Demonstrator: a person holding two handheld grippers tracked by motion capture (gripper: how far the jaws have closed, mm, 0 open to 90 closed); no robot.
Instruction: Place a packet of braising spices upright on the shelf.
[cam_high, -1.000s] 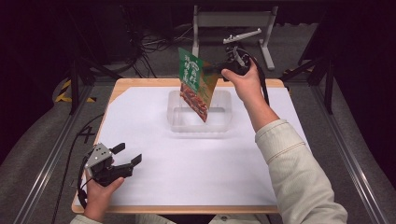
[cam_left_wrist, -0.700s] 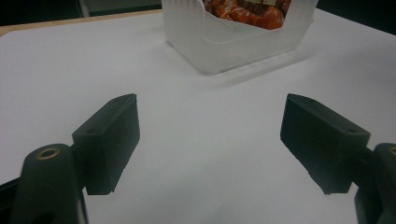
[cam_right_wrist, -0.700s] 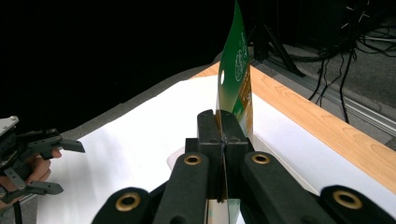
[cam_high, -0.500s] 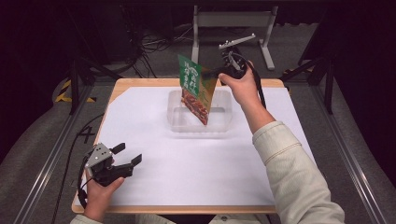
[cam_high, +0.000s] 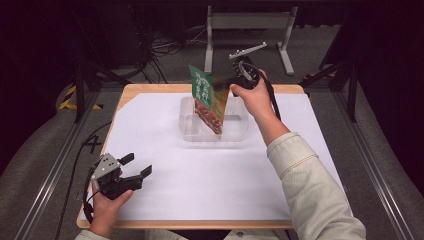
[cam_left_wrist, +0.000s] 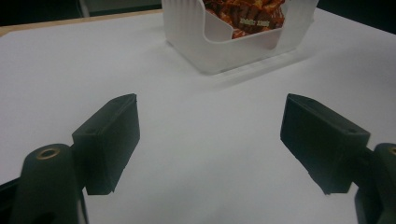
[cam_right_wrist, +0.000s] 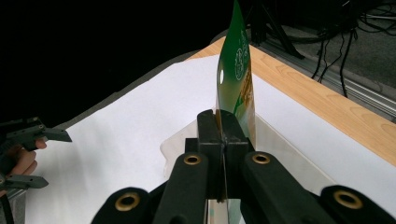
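High view: right gripper (cam_high: 218, 86) pinches the top edge of a flat green-and-red foil snack packet (cam_high: 207, 100), hanging tilted, its lower corner dipping into the clear plastic tub (cam_high: 235, 134) mid-table. Packet looks light, floppy, slick; an edge seam seems the surest hold. Left gripper (cam_high: 134, 166) rests open, holding nothing, near the table's front corner.

Green-and-red snack packet (cam_high: 207, 100), tilted on edge, lower corner inside the clear plastic container (cam_high: 192, 131) mid-table.
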